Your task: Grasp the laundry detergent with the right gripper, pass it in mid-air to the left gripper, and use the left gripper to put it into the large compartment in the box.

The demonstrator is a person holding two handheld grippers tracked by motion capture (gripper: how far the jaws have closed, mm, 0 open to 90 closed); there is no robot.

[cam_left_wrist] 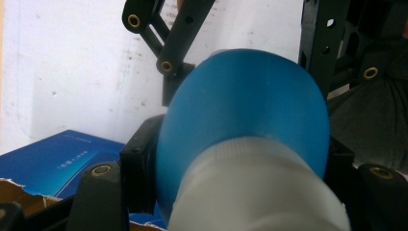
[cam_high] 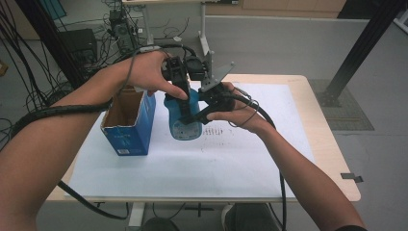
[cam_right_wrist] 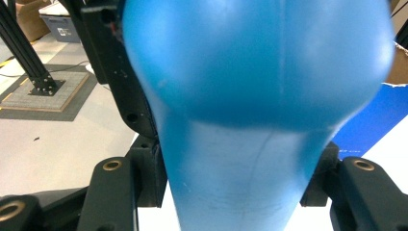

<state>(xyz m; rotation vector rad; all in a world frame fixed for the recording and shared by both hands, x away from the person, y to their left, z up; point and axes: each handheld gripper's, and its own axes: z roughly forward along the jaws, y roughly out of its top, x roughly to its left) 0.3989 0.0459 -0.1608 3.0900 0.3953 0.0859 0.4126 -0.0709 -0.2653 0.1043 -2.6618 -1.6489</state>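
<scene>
Two grippers: both mine, both clamped on one blue bottle.
Item held: blue bottle (cam_high: 185,118), plastic, with a white ribbed cap (cam_left_wrist: 250,192) at one end.
Bottle position: lifted above the counter (cam_high: 332,144), over the white sheet (cam_high: 192,168), just beside the box; base tipped toward me in the high view.
Bottle label: a pale panel on the bottle's lower face in the high view; print too small to read.
Left gripper (cam_high: 179,84): in my left hand (cam_high: 146,72), jaws closed tight on the bottle near its cap end; in the left gripper view its pads press the blue body on both sides.
Right gripper (cam_high: 204,113): in my right hand (cam_high: 238,108), jaws pressed on the narrower waist of the bottle, as the right gripper view shows.
Box (cam_high: 129,122): blue cardboard carton, top torn open, brown inside, standing on the sheet at the left of the bottle.
Box writing: a small white label low on its front face and a line of white lettering on its side in the left gripper view; neither legible.
Sheet marks: faint grey pencil-like strokes (cam_high: 216,132) right of the bottle; no words I can make out.
Cables: black leads (cam_high: 62,110) trail from each gripper along my forearms.
</scene>
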